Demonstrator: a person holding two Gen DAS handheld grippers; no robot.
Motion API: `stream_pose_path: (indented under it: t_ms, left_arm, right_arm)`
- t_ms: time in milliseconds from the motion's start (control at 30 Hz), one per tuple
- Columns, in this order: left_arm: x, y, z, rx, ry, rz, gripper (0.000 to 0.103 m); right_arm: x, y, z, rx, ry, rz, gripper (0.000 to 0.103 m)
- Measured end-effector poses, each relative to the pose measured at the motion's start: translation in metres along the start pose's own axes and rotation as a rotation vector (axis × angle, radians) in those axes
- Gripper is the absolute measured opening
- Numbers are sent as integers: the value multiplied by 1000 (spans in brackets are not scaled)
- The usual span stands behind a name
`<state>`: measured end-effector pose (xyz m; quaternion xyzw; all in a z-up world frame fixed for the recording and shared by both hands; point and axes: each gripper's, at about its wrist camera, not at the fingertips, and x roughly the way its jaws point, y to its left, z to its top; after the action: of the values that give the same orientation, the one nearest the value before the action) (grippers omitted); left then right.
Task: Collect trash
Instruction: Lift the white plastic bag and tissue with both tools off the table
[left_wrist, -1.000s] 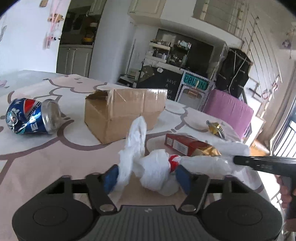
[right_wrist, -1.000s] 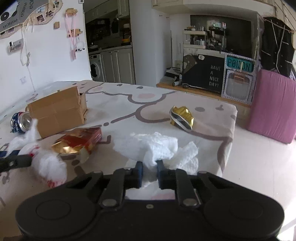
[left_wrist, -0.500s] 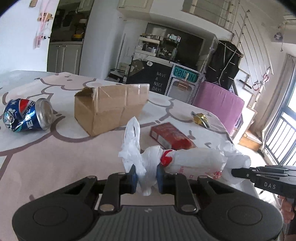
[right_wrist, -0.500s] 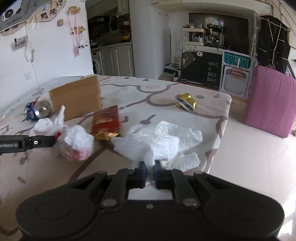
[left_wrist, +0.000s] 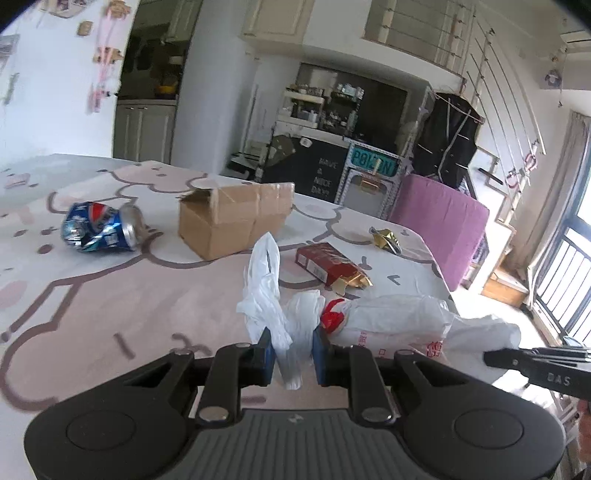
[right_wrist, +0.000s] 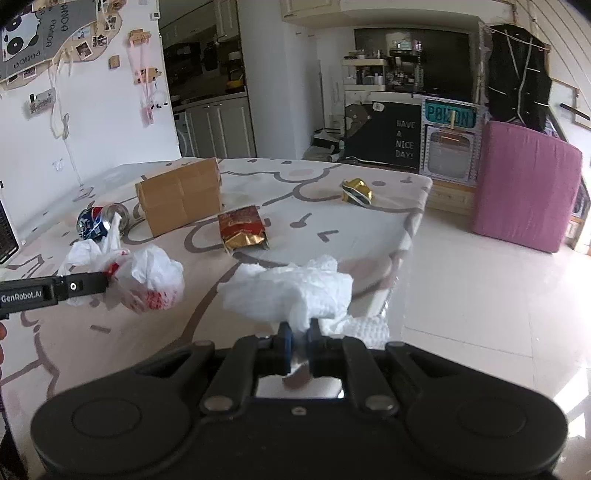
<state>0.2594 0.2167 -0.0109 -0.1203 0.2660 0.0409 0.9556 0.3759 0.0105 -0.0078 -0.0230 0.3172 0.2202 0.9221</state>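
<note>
bag (left_wrist: 295, 325) pinched in the left gripper (left_wrist: 291, 354), lifted above the table (left_wrist: 110, 314). right gripper (right_wrist: 299, 345) clamps tight on tissue (right_wrist: 291, 295) by the table edge. can (left_wrist: 99, 227), box (left_wrist: 232, 221), red packet (left_wrist: 328, 264) lie behind.

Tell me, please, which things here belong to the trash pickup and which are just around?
Job: plastic bag, paper towel, crushed can, red packet, gold wrapper, cardboard box.
Lying about: purple block, chalkboard sign.
</note>
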Motion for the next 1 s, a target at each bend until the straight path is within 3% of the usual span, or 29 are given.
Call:
stream_pose_path:
  t_ms: [233,700,1000]
  left_arm:
    - [-41,-5,-13,-15,-21,41,22]
    - [-99,-35,-32,71,-35,110,22]
    - [-122,-63,-35,116,-60,82,22]
  right_arm:
    - [-39,5,-19,28,-6,-13,8]
    - [-103,16,-41,50,-43,-37,8]
    - [-138,15,-52,65,-91,-54,8]
